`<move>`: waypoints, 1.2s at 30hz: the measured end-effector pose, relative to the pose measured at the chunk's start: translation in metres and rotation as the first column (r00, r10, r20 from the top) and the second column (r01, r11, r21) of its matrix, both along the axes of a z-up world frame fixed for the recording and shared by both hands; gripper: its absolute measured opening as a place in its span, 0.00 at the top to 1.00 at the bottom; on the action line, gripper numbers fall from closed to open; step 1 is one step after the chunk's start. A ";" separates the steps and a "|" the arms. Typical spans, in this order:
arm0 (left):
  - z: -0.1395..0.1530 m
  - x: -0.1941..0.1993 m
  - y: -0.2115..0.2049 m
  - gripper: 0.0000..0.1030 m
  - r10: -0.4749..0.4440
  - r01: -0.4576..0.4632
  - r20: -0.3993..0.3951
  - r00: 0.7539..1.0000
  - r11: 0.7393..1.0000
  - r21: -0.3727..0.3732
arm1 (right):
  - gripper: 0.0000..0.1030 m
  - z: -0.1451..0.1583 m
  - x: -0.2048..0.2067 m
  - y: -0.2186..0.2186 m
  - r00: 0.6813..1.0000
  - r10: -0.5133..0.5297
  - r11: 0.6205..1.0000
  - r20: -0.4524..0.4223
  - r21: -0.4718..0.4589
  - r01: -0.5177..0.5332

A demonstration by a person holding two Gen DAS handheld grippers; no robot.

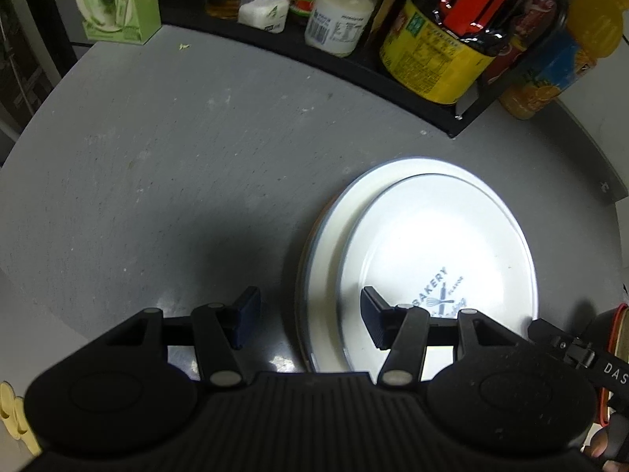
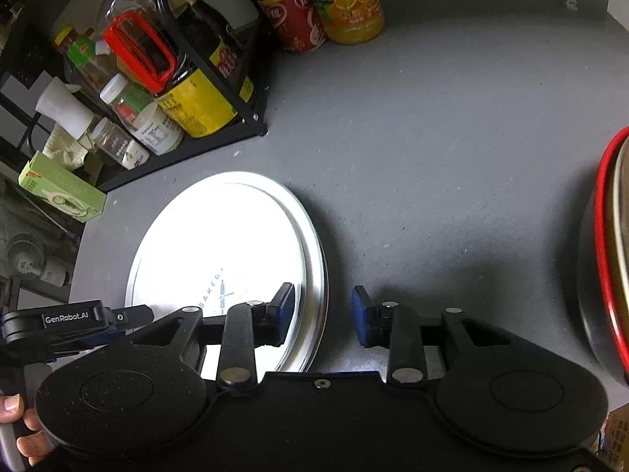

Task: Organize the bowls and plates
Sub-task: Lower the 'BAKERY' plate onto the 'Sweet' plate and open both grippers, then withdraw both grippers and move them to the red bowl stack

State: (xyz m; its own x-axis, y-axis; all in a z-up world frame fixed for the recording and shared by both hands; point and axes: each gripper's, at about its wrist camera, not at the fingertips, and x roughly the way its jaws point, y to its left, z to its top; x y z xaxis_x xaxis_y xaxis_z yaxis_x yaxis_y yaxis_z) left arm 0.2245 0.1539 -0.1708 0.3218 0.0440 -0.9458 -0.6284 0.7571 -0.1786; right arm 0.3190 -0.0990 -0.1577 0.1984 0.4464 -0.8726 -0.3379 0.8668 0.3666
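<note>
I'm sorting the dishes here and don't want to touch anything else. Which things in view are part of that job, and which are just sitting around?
Part of the job:
- top plate with the bakery print
- larger plate under it
- red-rimmed dish at the right edge

Just sitting around:
- black rack of bottles and jars
- green box
- orange juice bottle
- red can

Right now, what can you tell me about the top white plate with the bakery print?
The top plate is round, white, glossy like ceramic or enamel, with a thin raised rim and a blue print reading BAKERY with a whisk and rolling pin. It lies flat, face up, on a larger white plate, shifted off centre, on the grey counter. Glare washes out much of it. The left gripper and right gripper both stand open over its near edge, neither gripping it.
</note>
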 end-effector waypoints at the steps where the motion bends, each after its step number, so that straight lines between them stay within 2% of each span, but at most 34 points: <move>1: -0.001 -0.001 0.001 0.47 0.005 -0.005 -0.006 1.000 1.000 0.007 | 0.68 -0.001 -0.001 0.001 1.000 0.005 1.000 -0.003 -0.003 -0.005; 6: -0.003 -0.006 0.005 0.47 0.023 -0.023 0.016 1.000 0.999 -0.024 | 0.68 -0.005 -0.003 0.005 1.000 0.018 1.000 -0.015 -0.007 -0.018; 12: -0.002 -0.009 0.008 0.45 0.035 -0.035 0.009 0.999 0.999 -0.016 | 0.66 -0.007 -0.008 0.006 1.000 0.015 1.000 -0.020 -0.003 -0.015; 16: 0.001 -0.007 0.005 0.45 0.003 -0.003 -0.008 1.000 1.000 0.009 | 0.66 -0.003 -0.012 0.003 1.000 -0.009 1.000 -0.012 -0.002 0.009; 19: 0.002 -0.008 0.003 0.45 -0.009 0.009 -0.006 1.000 1.000 -0.002 | 0.64 0.005 -0.017 -0.002 1.000 -0.021 1.000 0.002 0.000 0.021; 24: 0.011 -0.007 -0.004 0.43 -0.026 0.026 0.014 1.000 0.999 -0.020 | 0.42 0.027 -0.024 -0.010 0.998 -0.054 0.998 0.039 0.018 0.054; 28: 0.027 -0.007 -0.016 0.21 -0.051 0.051 0.063 0.997 0.999 0.003 | 0.22 0.043 -0.027 -0.018 0.995 -0.070 0.997 0.069 0.031 0.068; 30: 0.036 -0.005 -0.023 0.18 -0.060 0.061 0.084 0.995 0.998 -0.001 | 0.17 0.052 -0.027 -0.023 0.993 -0.074 0.997 0.092 0.031 0.072; 34: 0.052 0.000 -0.037 0.17 -0.074 0.078 0.144 0.987 0.997 -0.027 | 0.03 0.066 -0.025 -0.038 0.983 -0.114 0.993 0.143 0.055 0.107; 36: 0.060 0.001 -0.045 0.17 -0.077 0.083 0.183 0.980 0.996 -0.021 | 0.01 0.073 -0.023 -0.049 0.976 -0.136 0.990 0.173 0.069 0.126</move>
